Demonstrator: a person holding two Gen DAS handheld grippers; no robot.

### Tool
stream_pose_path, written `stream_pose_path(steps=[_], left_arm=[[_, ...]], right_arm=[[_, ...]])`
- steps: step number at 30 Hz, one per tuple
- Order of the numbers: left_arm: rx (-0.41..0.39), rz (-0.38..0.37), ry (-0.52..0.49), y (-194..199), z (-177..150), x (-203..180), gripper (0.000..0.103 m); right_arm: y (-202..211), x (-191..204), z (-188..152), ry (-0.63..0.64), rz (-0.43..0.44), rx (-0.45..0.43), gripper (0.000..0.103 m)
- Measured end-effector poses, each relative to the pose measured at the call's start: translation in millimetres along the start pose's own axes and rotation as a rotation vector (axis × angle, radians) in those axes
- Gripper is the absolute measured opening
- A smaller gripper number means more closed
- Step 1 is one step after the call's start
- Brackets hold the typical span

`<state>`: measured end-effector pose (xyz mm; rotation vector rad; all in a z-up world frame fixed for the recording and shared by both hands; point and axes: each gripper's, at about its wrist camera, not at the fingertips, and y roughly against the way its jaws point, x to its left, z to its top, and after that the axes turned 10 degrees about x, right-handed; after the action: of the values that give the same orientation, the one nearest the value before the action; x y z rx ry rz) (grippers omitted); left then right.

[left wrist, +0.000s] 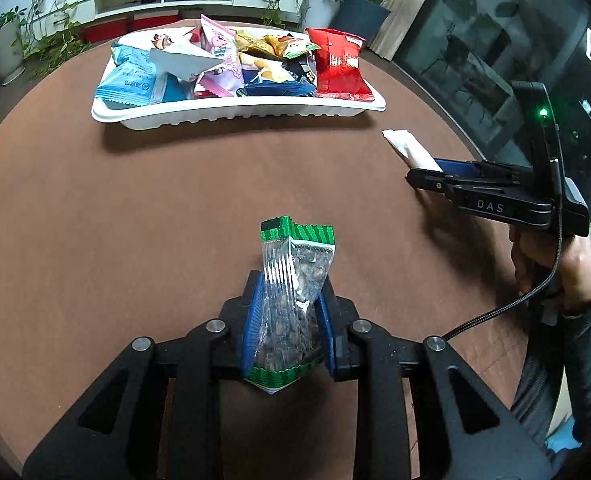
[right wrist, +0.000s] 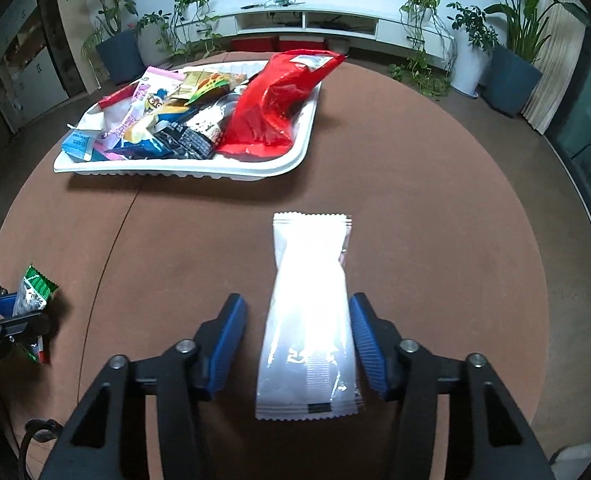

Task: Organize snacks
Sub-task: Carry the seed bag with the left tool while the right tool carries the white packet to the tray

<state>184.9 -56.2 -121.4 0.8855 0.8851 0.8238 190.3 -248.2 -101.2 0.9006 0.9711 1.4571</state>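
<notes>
My left gripper (left wrist: 289,292) is shut on a clear snack packet with green ends (left wrist: 291,300), held above the brown table; it also shows at the left of the right wrist view (right wrist: 35,290). A white snack packet (right wrist: 311,320) lies between the fingers of my right gripper (right wrist: 299,316), touching the right pad with a gap at the left pad. In the left wrist view the white packet (left wrist: 409,148) sticks out of the right gripper (left wrist: 427,170). A white tray (left wrist: 239,114) full of snack bags stands at the far side, a red bag (left wrist: 339,64) at its right end.
The round brown table (right wrist: 435,240) has a seam running down its left half. Potted plants and a low white shelf unit (right wrist: 307,20) stand behind it. A dark glass cabinet (left wrist: 495,60) is to the right.
</notes>
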Motion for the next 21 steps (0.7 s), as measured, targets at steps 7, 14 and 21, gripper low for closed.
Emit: stream_pose_path(steps=[7,14,21], left_arm=[[-0.008,-0.015,0.011,0,1,1,0.023],[-0.02,-0.026,0.025,1,1,5,0.023],[-0.055,-0.038,0.045,18,6,13,0.023]], right_arm=[[6,-4,-6,-0.043,0.023,0.017,0.03],[12,-14,-17,-0.123,0.127,0.014,0.022],[34,-9,-26,-0.165,0.251,-0.048,0.021]])
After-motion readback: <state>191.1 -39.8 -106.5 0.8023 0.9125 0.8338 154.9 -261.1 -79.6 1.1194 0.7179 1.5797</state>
